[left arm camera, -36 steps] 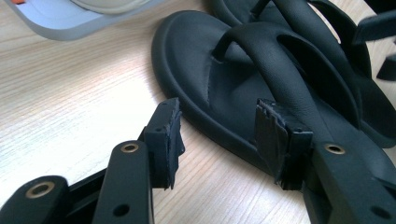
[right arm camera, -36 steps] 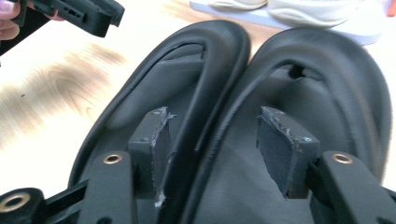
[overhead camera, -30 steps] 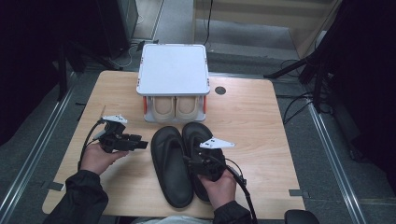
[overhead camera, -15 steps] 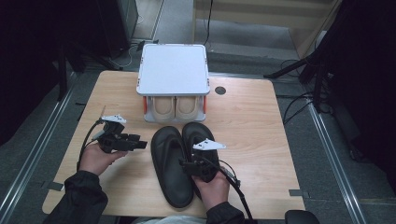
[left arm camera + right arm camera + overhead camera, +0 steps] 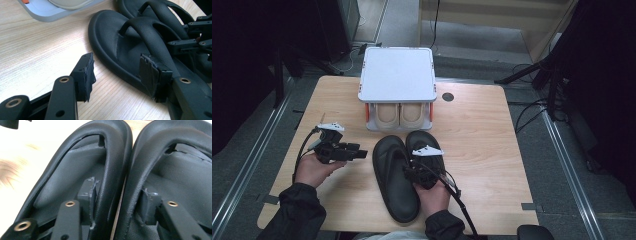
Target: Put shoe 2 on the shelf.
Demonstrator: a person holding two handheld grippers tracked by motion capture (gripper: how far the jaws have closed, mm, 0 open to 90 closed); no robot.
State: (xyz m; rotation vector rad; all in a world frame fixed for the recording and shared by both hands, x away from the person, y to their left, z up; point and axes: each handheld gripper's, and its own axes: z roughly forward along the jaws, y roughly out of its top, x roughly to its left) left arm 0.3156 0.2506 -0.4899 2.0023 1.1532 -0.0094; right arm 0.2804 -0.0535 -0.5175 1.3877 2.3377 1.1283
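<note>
Right tongs (image 5: 117,202) are closing around the touching inner straps of two black sandals (image 5: 394,175) at the worktop's (image 5: 482,130) 6 o'clock, pad contact obscured. Left tongs (image 5: 117,75) are gaping, released.

Free room vs obstacles on table (image 5: 492,135)

Bare wood L & R of the two black sandals (image 5: 404,172); grey shoe rack (image 5: 397,80) blocks just behind their toes. Sandals touch side by side, w/ no gap between.

Pale wooden table (image 5: 492,130) on grey floor (image 5: 572,180), dark surroundings, floor rails (image 5: 242,180)
</note>
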